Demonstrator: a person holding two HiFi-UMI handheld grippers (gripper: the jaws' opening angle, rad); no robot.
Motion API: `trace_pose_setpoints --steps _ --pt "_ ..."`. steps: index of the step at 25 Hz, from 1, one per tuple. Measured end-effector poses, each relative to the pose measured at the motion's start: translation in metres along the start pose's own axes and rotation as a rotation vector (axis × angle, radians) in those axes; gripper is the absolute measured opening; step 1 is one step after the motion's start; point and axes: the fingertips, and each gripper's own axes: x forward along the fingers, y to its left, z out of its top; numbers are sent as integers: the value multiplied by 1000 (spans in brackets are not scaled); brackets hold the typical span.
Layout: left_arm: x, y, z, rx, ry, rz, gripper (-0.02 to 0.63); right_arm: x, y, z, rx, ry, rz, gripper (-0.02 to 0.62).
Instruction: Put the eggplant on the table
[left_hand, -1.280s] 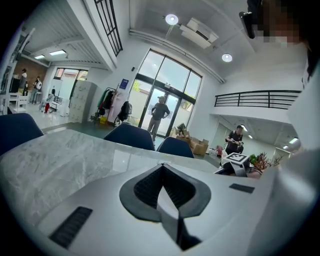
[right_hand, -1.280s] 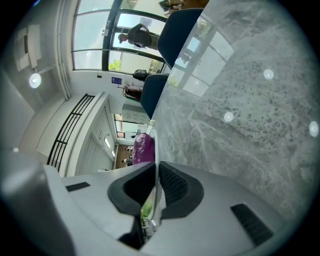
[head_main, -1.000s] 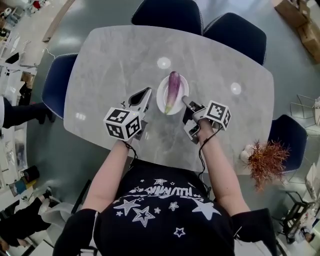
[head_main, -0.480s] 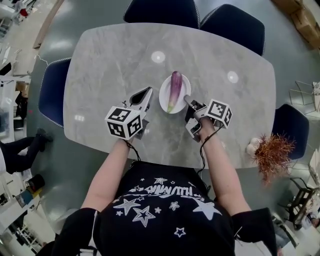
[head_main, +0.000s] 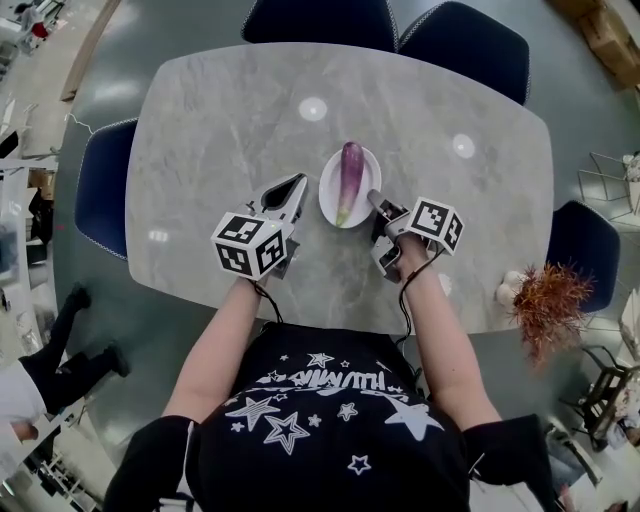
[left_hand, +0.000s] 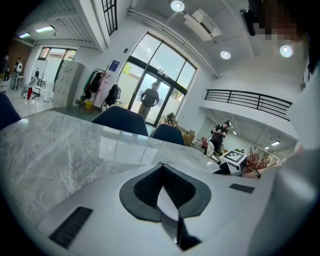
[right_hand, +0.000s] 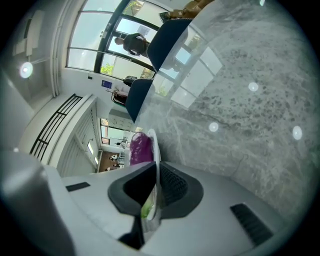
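Observation:
A purple eggplant (head_main: 348, 178) with a green stem lies on a small white plate (head_main: 327, 198) in the middle of the grey marble table (head_main: 220, 120). My right gripper (head_main: 371, 197) rests on the table, shut, its tips right at the plate's near right rim. In the right gripper view the eggplant (right_hand: 141, 147) and the plate's edge (right_hand: 153, 142) show just past the right gripper (right_hand: 156, 164). My left gripper (head_main: 298, 180) lies shut and empty on the table, a little left of the plate. Its closed left gripper (left_hand: 161, 164) tips point across bare table.
Dark blue chairs (head_main: 310, 20) stand round the table at the back, left (head_main: 100, 180) and right (head_main: 578, 245). A reddish dried plant (head_main: 545, 305) stands on the floor at the right. A person (head_main: 40, 385) walks at the far left, and others stand far off by the doors (left_hand: 150, 97).
Only the head camera has shifted slightly; both grippers, the plate and the eggplant keep their places. The person at the far left has walked on.

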Motion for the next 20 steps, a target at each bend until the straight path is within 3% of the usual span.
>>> trace_pose_setpoints --steps 10,20 --pt "1 -1 2 3 -1 -13 8 0 -6 2 -80 -2 -86 27" --pt "-7 -3 4 -2 -15 -25 8 0 -7 -3 -107 11 -110 28"
